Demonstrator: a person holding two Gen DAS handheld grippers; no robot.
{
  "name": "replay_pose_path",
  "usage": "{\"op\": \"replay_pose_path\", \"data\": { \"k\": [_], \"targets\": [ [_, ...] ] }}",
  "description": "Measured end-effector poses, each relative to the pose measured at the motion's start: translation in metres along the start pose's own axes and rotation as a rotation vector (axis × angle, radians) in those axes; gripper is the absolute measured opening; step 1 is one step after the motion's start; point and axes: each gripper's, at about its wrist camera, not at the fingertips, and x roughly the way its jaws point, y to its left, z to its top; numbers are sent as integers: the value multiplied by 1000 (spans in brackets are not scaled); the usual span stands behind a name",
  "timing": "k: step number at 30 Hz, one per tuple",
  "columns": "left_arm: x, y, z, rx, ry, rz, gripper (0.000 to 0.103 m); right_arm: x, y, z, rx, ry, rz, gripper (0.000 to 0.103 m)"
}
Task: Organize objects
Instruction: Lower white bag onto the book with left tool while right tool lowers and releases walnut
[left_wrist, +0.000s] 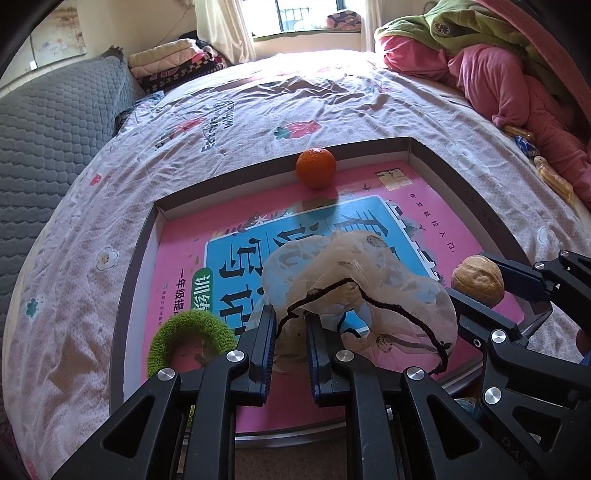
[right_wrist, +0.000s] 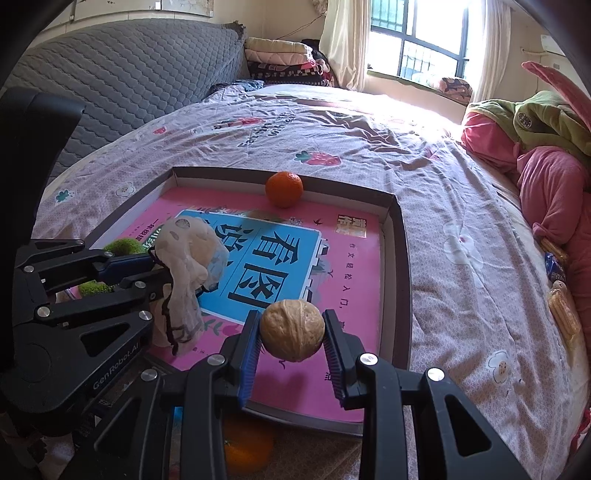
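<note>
Right now: both of my grippers hang over the box lid (right_wrist: 400, 236), each with something in its jaws.
Right gripper (right_wrist: 292, 334): clenched on a walnut (right_wrist: 291, 329), pinched across its widest part so the round shell cannot roll out; it is held clear above the pink workbook (right_wrist: 354, 266) lying in the lid.
Left gripper (left_wrist: 290, 334): its pads are nipped on the neck of a sheer drawstring pouch (left_wrist: 354, 280) (the black cord trails loose down the side), which keeps the pouch lifted and its body billowed.
Why side by side: I judge the walnut is meant for the pouch, so I keep the two near each other over the lid.
Tangerine (left_wrist: 316, 168): resting inside the lid against the far wall, well apart from both grippers.
Green fuzzy ring (left_wrist: 190, 341): lying at the lid's near left corner, just beside my left fingers.
Risk: the pouch mouth looks pinched closed, so the walnut may not find a way in.
</note>
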Motion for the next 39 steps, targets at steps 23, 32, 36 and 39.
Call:
{"op": "replay_pose_path", "data": {
  "k": [23,32,36,39],
  "targets": [
    [12,-20,16,55,36,43,19,5,-8,-3,18,68,-10,33],
    [9,-22,17,49,34,30,22,-3,-11,-1,-5,59,-18,36],
    [9,-23,16,49,35,31,23,-4,-14,-2,1,68,-6,38],
    [7,-23,16,46,35,28,23,-5,-17,-3,13,72,5,39]
  ]
}}
